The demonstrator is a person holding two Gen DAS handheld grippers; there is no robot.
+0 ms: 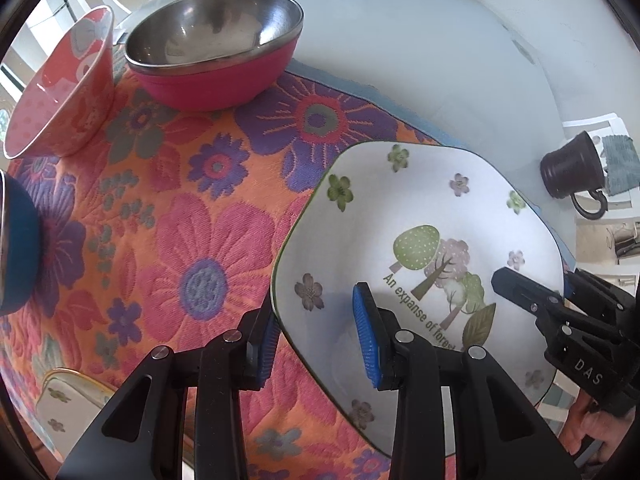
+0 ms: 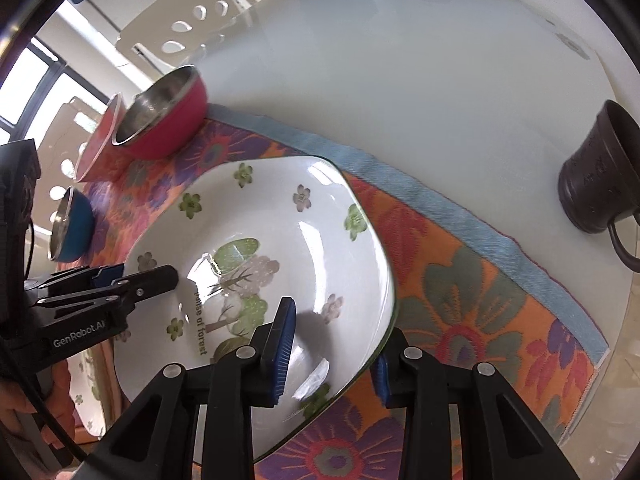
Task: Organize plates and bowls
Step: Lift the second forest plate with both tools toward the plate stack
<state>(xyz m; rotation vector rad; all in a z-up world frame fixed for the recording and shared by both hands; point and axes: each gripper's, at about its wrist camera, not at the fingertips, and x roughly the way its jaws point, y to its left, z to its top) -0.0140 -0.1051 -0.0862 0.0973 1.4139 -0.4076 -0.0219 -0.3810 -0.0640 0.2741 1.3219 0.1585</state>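
Held off the floral mat [image 1: 192, 240] near its blue-hemmed far edge: a white plate [image 1: 400, 200], carried from two sides. Pinched on one rim by the left gripper [image 1: 316, 320], one blue ribbed pad on the face and the other beneath the lip. Pinched on the opposite rim by the right gripper [image 2: 334, 340] in the same way, one pad above and one below.

Probably bound for the matching plate [image 1: 68, 396] at the mat's near left corner, so best moved as one unit:

- Match the pace of both hands, to avoid twisting the rim between the pads.
- Hold it close to level; slightly tilted now, as seen from the right wrist.
- Pass in front of the bowls at the mat's far left corner instead of over them.
- Line up the corners before lowering, then set down gently to avoid a clack of glaze on glaze.

Materials and shapes:

- Plate: glossy ceramic, a rounded square with a shallow well, a thin green rim line and printed trees and flowers. Likely slippery, hence the grip of the ribbed pads.
- Mat: quilted woven cloth, soft and high in friction.
- Pink bowl [image 1: 216, 64]: round, with a brushed steel lining.
- Red patterned bowl [image 1: 60, 92]: flared and glazed.
- Blue bowl [image 1: 16, 240]: at the mat's left edge, steel-rimmed.
- Dark mug [image 1: 572, 168]: off the mat, on the smooth white tabletop [image 1: 420, 60].
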